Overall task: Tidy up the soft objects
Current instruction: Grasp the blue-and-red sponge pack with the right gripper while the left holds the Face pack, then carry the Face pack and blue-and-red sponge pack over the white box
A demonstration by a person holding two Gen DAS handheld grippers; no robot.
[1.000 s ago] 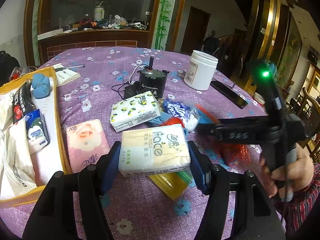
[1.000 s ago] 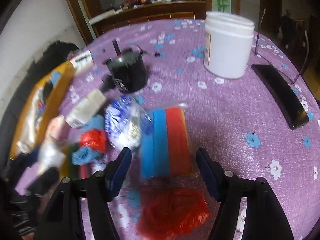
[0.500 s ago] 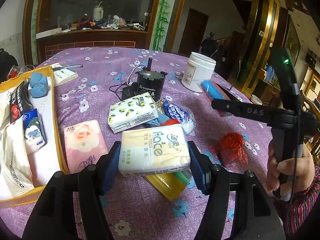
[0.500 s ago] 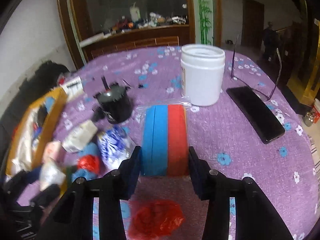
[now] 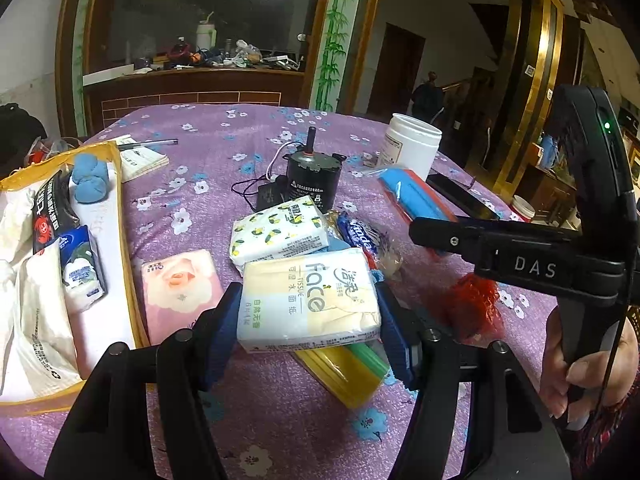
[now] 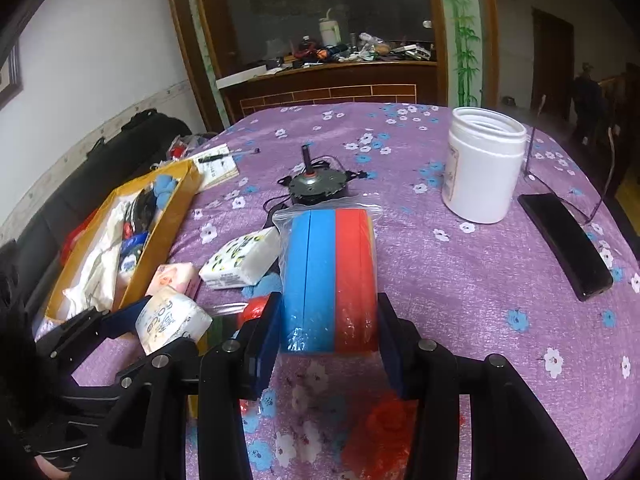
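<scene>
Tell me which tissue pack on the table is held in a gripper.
The cream tissue pack, between the left gripper pads. The lemon-print pack and the pink rose pack lie free on the purple cloth.

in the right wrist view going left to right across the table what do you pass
yellow box → lemon-print tissue pack → bagged blue and red sponges in the right gripper → white jar → black phone

left gripper (image 5: 310, 316) jaws clamped, right gripper (image 6: 328, 328) jaws clamped, both tilted down
</scene>
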